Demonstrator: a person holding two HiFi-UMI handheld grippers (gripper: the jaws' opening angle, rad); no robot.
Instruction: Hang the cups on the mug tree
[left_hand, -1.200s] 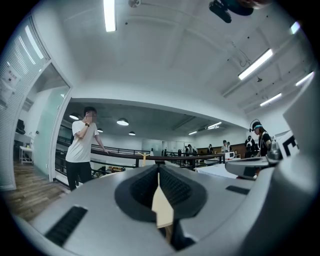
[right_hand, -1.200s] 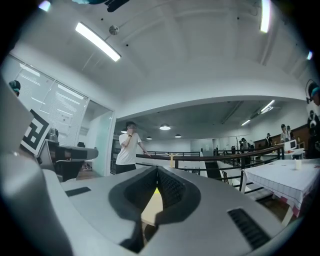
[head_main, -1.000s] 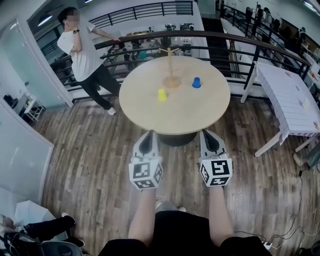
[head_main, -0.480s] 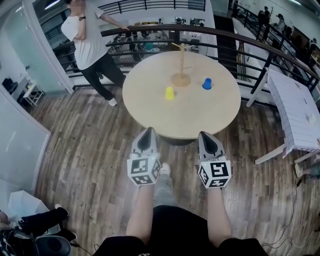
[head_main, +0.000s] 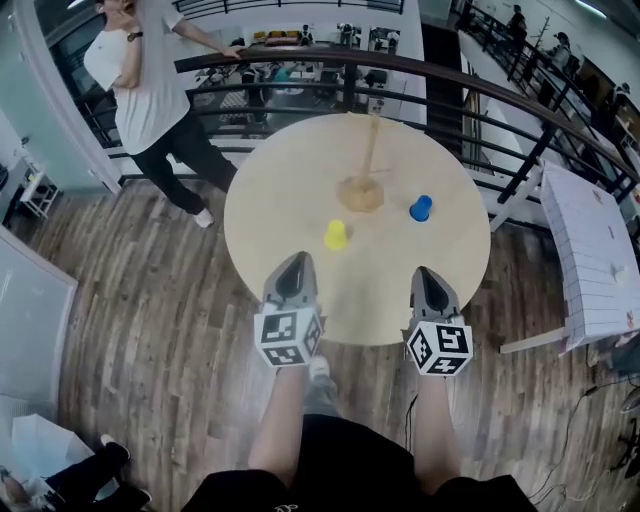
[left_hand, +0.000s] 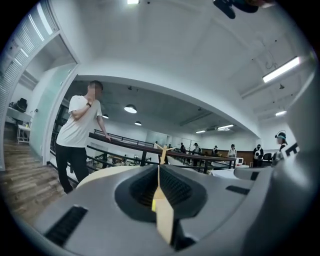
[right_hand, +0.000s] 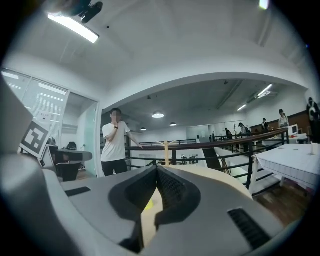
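Note:
On the round wooden table (head_main: 300, 180) a wooden mug tree (head_main: 362, 185) stands near the middle. A yellow cup (head_main: 336, 235) sits upside down in front of it, and a blue cup (head_main: 421, 208) sits upside down to its right. My left gripper (head_main: 296, 264) and right gripper (head_main: 426, 274) hover over the table's near edge, both shut and empty, short of the cups. In the left gripper view the shut jaws (left_hand: 159, 170) point at the mug tree (left_hand: 162, 152). The right gripper view shows its jaws (right_hand: 156, 170) shut below the mug tree (right_hand: 166, 150).
A person (head_main: 150, 95) in a white shirt leans on the dark railing (head_main: 400, 65) behind the table at the left. A white slatted table (head_main: 600, 250) stands to the right. Wood floor surrounds the round table.
I have come closer to the table. Both grippers, which hung over the floor before, now reach over its near edge. Their jaws stay shut.

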